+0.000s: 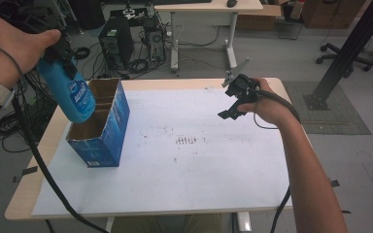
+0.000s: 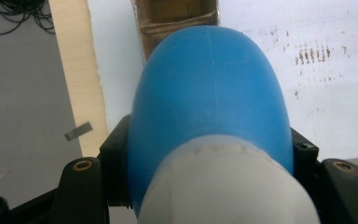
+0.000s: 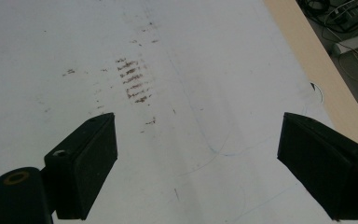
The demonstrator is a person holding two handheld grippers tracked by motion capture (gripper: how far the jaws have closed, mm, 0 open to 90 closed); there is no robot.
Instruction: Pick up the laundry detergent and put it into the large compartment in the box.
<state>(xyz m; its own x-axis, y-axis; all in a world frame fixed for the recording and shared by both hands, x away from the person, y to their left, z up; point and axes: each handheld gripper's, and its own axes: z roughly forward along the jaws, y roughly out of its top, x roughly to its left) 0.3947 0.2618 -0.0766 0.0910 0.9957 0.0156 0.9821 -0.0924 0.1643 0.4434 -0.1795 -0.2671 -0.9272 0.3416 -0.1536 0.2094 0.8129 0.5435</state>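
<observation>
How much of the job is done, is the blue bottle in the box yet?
Not yet. Done: the left gripper has picked up the blue bottle. In hand: it holds the bottle tilted above the open blue box. Left: lowering it into a compartment and letting go. The right gripper waits open over the white table sheet.

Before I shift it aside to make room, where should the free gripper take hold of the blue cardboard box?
Probably the long side wall of the blue box that faces the middle of the table, near its open top edge, coming from above. The box stands upright and open, so one jaw can drop inside and one outside that thin wall. The right gripper is open and nearest that side; the bottle crowds the other.
</observation>
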